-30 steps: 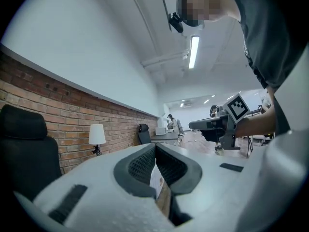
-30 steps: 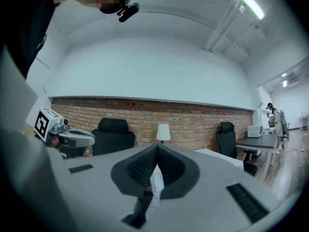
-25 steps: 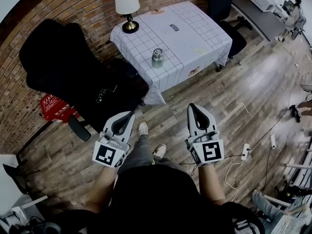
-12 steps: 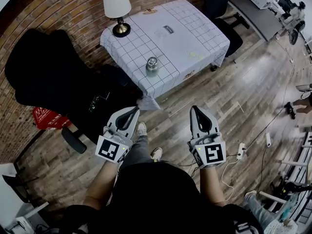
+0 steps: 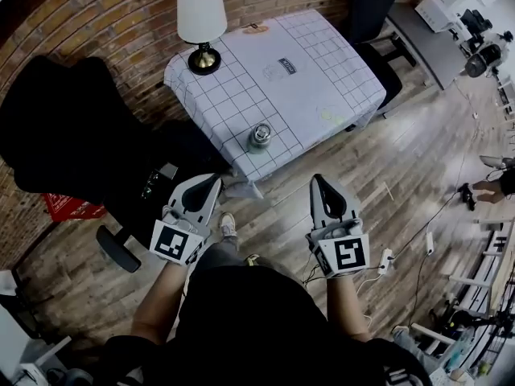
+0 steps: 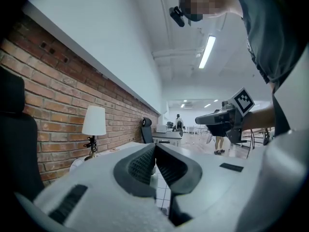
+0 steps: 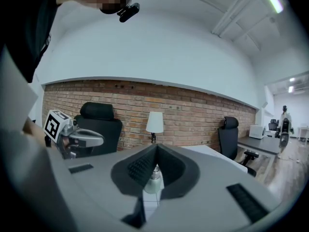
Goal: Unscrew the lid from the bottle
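A small clear bottle with a silver lid stands near the front edge of the table, which has a white checked cloth. Through the gap behind the right jaws, the right gripper view shows the bottle ahead. My left gripper is shut and empty, short of the table's front left corner. Over the floor to the bottle's lower right, my right gripper is also shut with nothing in it. In the left gripper view the left gripper points along the table, and the bottle is hidden there.
A lamp with a white shade stands on the table's far left corner. A black office chair sits left of the table against the brick wall. Another black chair is behind the table. Cables and a power strip lie on the wooden floor at right.
The person has walked toward the table; the table and bottle have come closer to both grippers. Both grippers stay shut and empty.
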Demonstrator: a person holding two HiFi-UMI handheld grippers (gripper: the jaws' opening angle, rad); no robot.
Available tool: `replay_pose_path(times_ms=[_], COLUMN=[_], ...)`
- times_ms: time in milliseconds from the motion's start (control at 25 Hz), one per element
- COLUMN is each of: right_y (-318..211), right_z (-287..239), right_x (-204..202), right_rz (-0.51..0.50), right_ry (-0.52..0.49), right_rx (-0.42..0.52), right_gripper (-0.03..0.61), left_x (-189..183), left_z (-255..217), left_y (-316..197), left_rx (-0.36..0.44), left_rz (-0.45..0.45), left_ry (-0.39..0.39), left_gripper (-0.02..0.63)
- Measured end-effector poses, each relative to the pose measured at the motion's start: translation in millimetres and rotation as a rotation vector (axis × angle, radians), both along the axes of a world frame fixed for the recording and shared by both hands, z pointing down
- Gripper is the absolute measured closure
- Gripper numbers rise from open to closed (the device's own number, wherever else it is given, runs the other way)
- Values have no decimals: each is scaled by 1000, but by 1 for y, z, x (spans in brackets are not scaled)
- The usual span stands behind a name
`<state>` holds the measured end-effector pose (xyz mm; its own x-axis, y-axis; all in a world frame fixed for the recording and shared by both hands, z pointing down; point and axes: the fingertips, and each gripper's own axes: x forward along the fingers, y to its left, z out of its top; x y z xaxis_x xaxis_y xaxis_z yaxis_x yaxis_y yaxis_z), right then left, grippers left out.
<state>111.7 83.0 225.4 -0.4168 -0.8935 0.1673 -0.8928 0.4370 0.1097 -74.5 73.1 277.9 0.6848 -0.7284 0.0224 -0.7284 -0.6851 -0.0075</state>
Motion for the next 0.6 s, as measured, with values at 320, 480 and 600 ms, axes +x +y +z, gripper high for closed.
replay_pose_path(times_ms=[320, 480, 600], right_y=[-27, -37, -47], right_z=[-3, 4, 10], right_x=[-3, 10, 13], right_rz=[38, 53, 35], right_ry=[5, 10, -11], right_rx=[-10, -25, -33], right_gripper=[565, 565, 565], left_x=[15, 34, 43], left_z=[13, 20, 17], left_y=[-36, -48, -54], left_rx=[-32, -46, -82], left_rz=[63, 99, 88], left_ry=[26, 12, 13], left_gripper=[591, 591, 591])
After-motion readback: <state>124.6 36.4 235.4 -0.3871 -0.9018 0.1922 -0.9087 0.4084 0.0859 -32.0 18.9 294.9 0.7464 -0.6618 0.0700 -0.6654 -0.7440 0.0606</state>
